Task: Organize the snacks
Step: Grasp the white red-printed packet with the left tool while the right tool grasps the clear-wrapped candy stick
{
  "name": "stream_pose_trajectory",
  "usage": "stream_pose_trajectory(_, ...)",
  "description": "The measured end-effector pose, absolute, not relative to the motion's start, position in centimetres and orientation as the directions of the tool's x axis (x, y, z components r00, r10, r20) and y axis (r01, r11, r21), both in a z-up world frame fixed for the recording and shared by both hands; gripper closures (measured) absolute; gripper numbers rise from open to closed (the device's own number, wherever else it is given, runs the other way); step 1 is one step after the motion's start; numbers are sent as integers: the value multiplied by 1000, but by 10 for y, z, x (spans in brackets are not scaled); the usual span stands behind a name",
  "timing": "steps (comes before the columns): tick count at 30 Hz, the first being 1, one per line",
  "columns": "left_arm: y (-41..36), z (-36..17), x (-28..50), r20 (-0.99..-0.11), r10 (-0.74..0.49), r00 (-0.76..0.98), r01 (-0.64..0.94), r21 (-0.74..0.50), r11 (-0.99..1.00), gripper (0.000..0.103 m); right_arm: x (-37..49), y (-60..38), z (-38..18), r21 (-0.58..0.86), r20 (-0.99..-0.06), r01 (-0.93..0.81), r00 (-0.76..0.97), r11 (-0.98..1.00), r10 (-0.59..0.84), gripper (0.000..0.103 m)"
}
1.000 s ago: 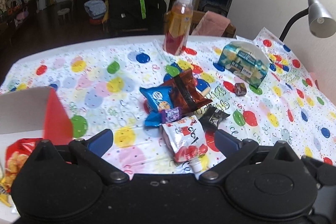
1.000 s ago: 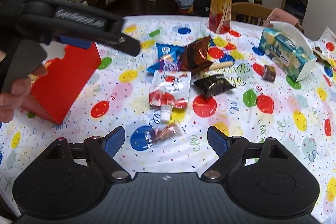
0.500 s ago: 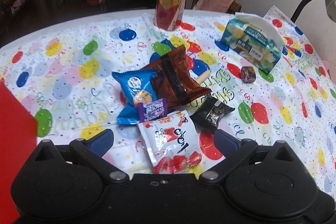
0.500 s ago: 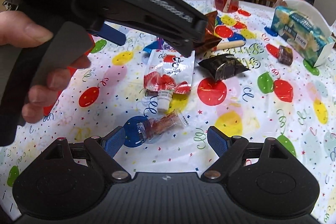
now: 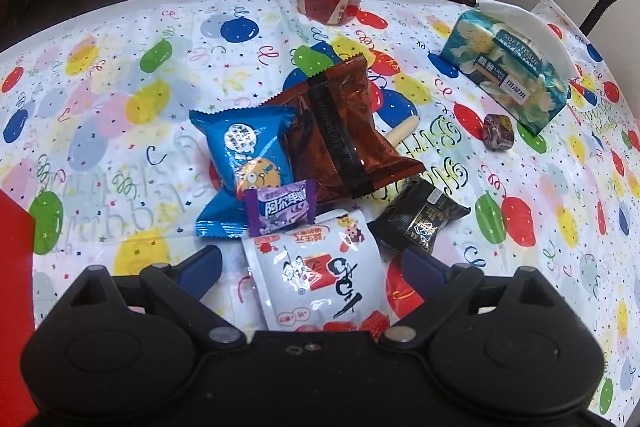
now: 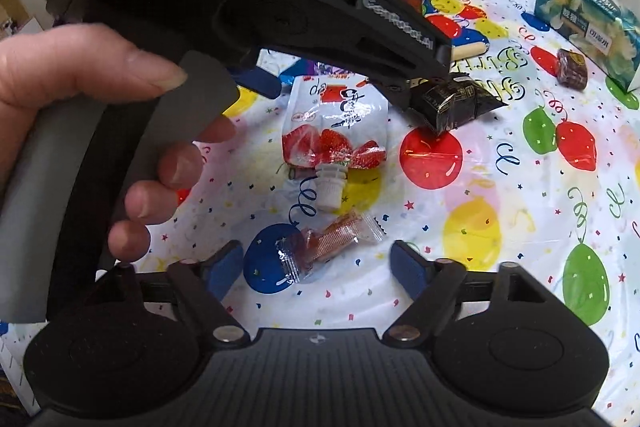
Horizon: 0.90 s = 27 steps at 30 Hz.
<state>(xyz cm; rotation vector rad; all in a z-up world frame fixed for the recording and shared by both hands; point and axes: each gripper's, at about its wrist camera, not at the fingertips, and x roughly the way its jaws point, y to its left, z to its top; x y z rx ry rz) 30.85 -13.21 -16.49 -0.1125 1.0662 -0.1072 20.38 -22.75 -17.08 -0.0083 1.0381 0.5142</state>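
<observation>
Snacks cluster around the white pouch (image 5: pixel 320 275), which lies between my left tongs (image 5: pixel 312 267), spread apart; my right tongs (image 6: pixel 318 265), also apart, straddle a clear-wrapped candy (image 6: pixel 328 245) nearer than it.

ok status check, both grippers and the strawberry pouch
Left gripper open, straddling the strawberry pouch. Right gripper open, over the clear-wrapped candy. Purple candy touching the pouch's far edge.

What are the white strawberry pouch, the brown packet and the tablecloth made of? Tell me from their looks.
White strawberry pouch: glossy plastic film, judging by glare spots; hard white plastic spout. Brown packet: shiny, likely foil-lined film, crinkled with bright reflections and a serrated edge. Tablecloth: thin glossy plastic sheet, seemingly, with wrinkles and sheen.
</observation>
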Motion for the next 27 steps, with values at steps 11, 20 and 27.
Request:
stream_pose_trajectory(11,-128,-175,316,-887,-185,423,62,-175,983,28,209,-224,-169,207,-823,-384,429,900,373,53)
stream_pose_trajectory(20,-125,-174,312,-883,-199,425,85,-179,980,33,213,-228,-171,190,-833,-347,438,918,338,82)
stream_pose_trajectory(27,-112,-172,296,-885,-209,415,90,-189,978,34,209,-229,-169,186,-835,-342,440,921,332,86)
